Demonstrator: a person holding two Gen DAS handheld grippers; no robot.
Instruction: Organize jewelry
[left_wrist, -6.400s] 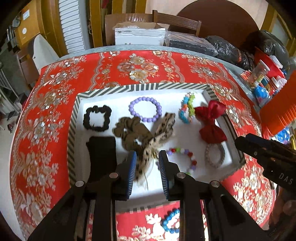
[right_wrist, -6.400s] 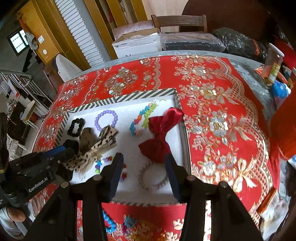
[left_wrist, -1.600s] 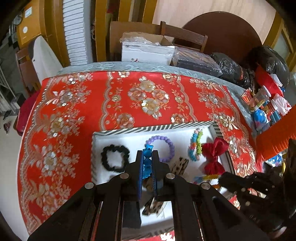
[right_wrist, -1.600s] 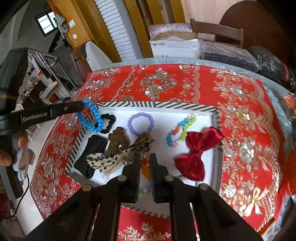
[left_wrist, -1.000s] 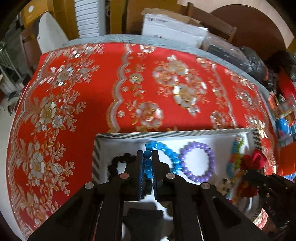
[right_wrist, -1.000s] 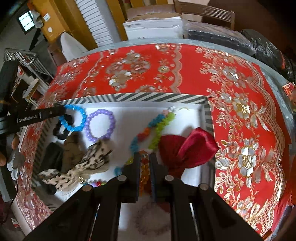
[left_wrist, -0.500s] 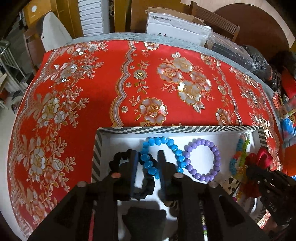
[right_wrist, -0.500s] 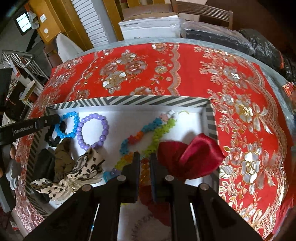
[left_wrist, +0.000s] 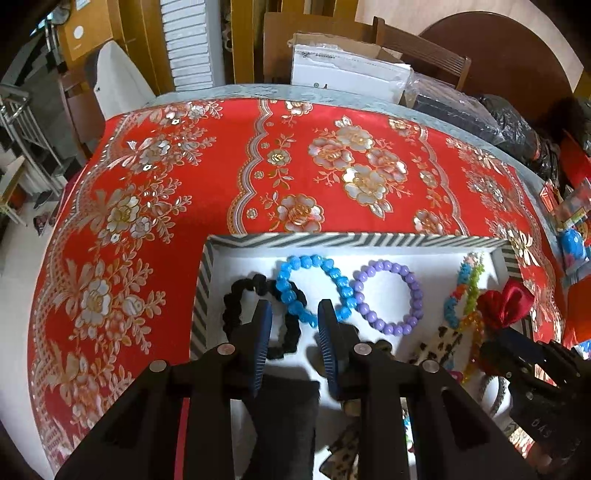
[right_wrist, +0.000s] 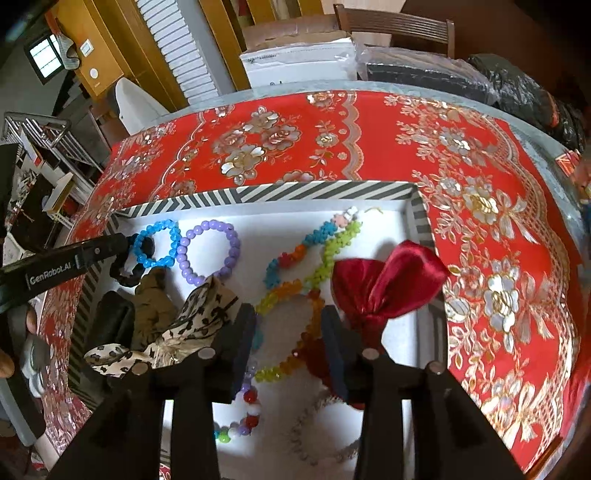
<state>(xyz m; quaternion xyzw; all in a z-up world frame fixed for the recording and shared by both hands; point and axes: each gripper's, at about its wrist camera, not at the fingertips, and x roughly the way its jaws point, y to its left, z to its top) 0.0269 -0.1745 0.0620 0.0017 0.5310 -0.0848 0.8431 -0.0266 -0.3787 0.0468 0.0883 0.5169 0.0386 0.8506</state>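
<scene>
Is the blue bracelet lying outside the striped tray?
No, the blue bracelet lies inside the tray, between the black scrunchie and the purple bracelet.

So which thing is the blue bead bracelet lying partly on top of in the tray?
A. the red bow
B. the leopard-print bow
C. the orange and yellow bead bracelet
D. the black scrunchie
D: the blue bead bracelet overlaps the black scrunchie at the tray's left end, beside the purple bracelet.
</scene>
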